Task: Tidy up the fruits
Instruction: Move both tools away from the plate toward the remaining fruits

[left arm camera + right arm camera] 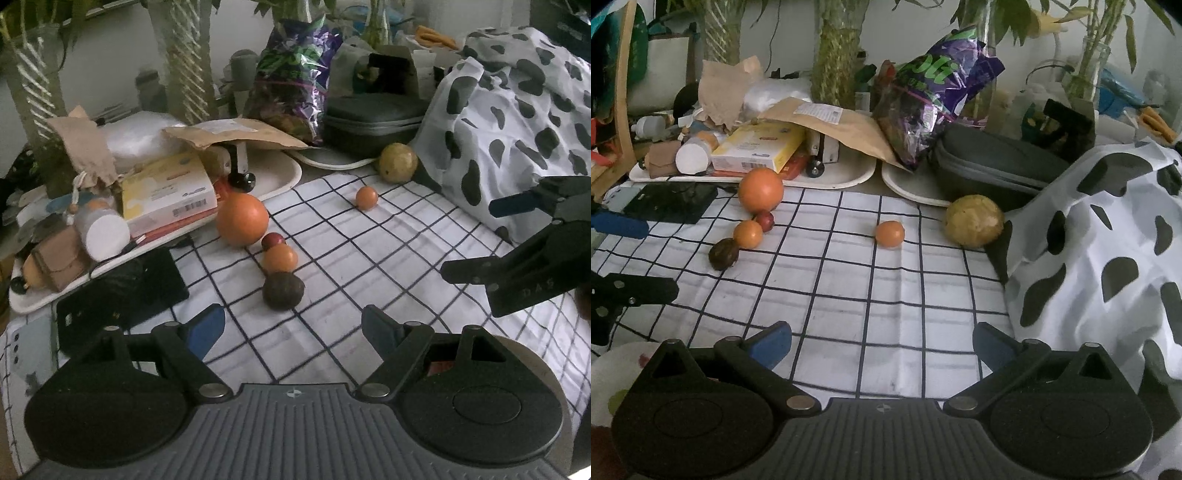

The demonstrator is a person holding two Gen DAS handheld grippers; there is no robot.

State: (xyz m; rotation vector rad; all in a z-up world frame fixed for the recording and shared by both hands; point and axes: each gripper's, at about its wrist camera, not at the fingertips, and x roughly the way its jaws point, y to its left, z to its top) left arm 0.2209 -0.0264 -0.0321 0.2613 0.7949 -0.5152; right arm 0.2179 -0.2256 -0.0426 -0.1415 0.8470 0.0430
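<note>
Left wrist view: left gripper (293, 325) jaws spread, empty, above checked cloth (369, 258). Dark fruit (283, 290) nearest, touching small orange (280, 258); red fruit (273, 240), large orange (242, 219) continue line. Stray orange (889, 233), yellow-green fruit (973, 220) well apart. Right gripper (882, 345) jaws spread, empty. Advice: straddle one fruit squarely, close gently, avoid nudging neighbours.

The place looked like a lived-in home, not a lab. A checked tablecloth (849, 295) covered the table, loose fruit lay on it, and behind stood cluttered white trays (849, 181) of household odds, a purple snack bag (934, 92), potted bamboo plants (834, 55) and a cow-patterned cloth (1108, 258).
</note>
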